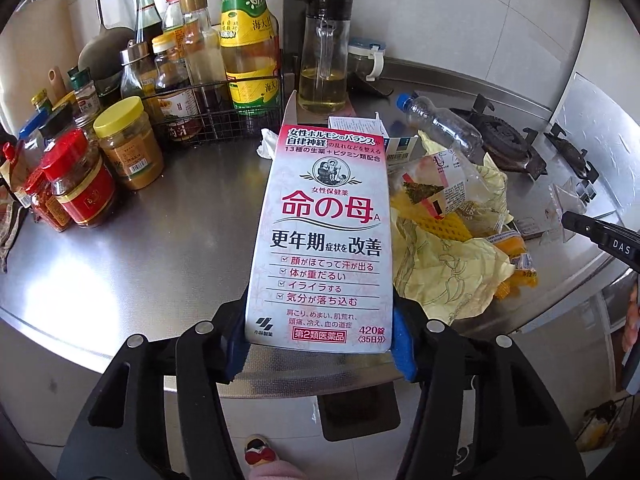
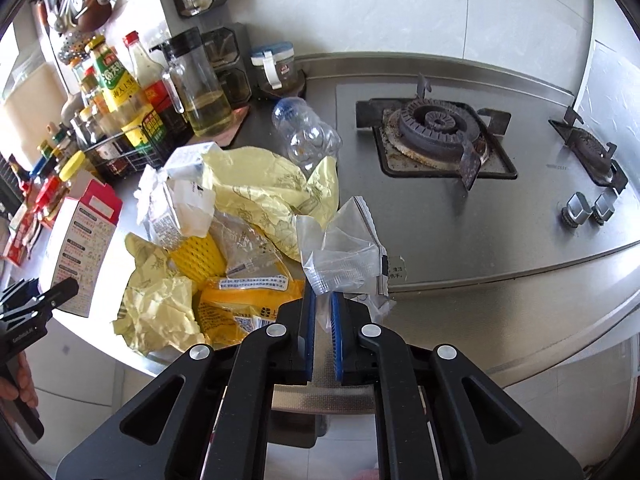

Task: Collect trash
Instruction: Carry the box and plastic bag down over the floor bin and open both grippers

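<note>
While hidden from the left view, clear wrapper (image 2: 344, 252) in right tongs (image 2: 323, 312); medicine box (image 1: 320, 236) in left tongs (image 1: 320, 344).

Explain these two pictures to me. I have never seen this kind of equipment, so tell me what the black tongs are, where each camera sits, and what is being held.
A person holds two hand-operated grippers, each with a wide-angle camera looking along its fingers. The left camera shows the left gripper clamped on a pink and white medicine box. The right camera shows the right gripper pinching a clear plastic wrapper. Below lies a steel counter with a trash pile: crumpled yellow paper, an empty plastic bottle and orange packets. Seasoning bottles stand at the back; a gas burner sits to the right.
</note>
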